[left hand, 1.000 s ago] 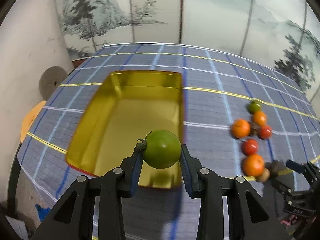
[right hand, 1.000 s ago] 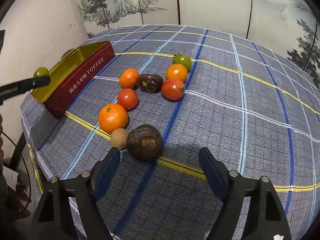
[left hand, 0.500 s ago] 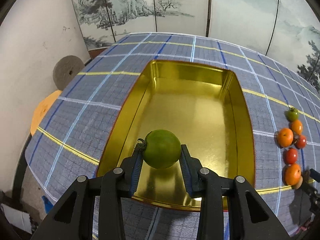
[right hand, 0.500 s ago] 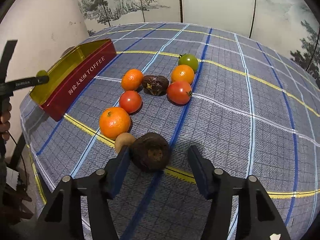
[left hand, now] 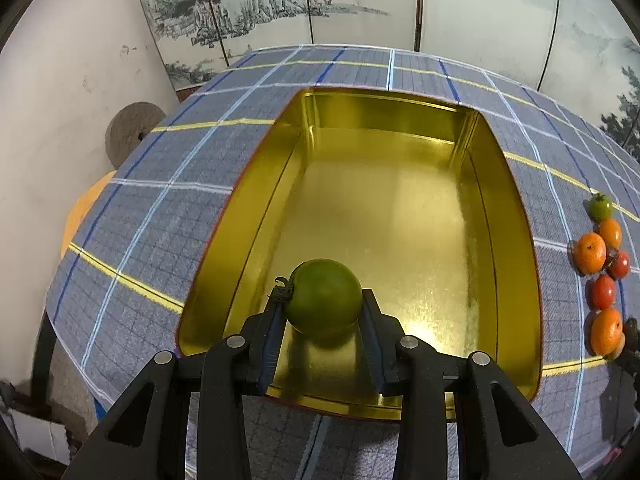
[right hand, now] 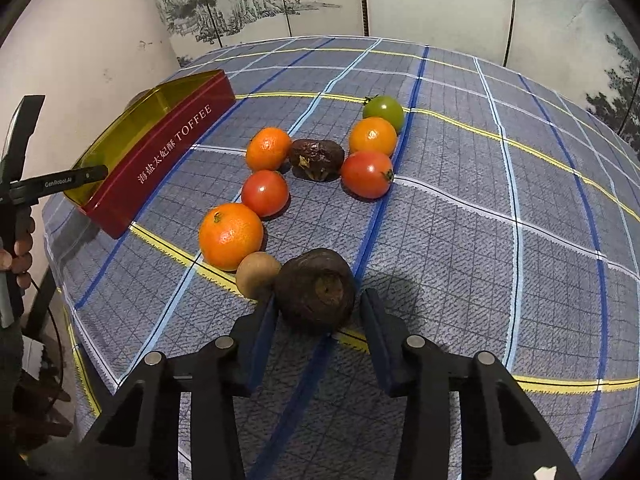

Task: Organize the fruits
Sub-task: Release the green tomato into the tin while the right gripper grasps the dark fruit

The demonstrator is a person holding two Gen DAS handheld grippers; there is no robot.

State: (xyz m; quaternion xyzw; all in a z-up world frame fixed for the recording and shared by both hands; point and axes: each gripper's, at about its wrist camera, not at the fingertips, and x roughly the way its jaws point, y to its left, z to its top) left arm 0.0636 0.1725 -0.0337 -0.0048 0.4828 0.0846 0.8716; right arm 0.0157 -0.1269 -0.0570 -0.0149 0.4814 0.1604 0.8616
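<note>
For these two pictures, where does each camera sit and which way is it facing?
Left wrist: on the left gripper, angled down into the gold tin; its fingers hold a green tomato.
Right wrist: on the right gripper, angled down at the loose fruit; its fingers are closing around a dark brown fruit; a hand shows at left.
Shared: tin, plaid cloth, fruit cluster.

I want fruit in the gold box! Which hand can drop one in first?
Left. Its tool already holds a green tomato over the gold tin. The right tool is only closing around a dark fruit on the cloth.
</note>
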